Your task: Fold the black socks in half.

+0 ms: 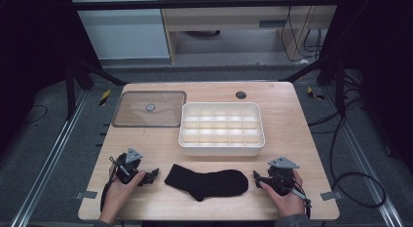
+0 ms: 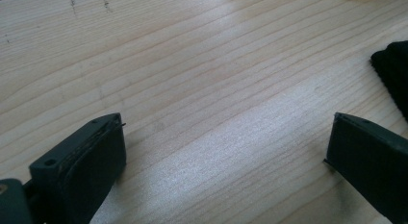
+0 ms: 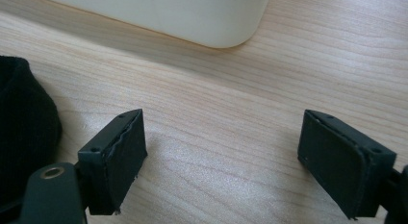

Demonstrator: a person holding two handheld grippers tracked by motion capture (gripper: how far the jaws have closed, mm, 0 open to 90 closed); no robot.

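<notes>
The wooden bench (image 1: 292, 120) has lots of bare room at the front. The white box (image 1: 221, 128) with little cells sits behind the black sock (image 1: 209, 182). The sock lies flat between both tools. It looks soft, light and floppy, so pinch an end. The left hand-held gripper (image 1: 155, 173) and right hand-held gripper (image 1: 255, 176) are spread wide, holding nothing.

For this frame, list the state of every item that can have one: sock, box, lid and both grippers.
black sock: lying flat and unfolded on the table, between the grippers, untouched.
divided storage box: uncovered, compartments look empty.
clear lid: off the box, flat on the table to its left.
left gripper: open, nothing between the jaws, held low over the wood beside the sock.
right gripper: open, nothing between the jaws, beside the sock's other end.
</notes>
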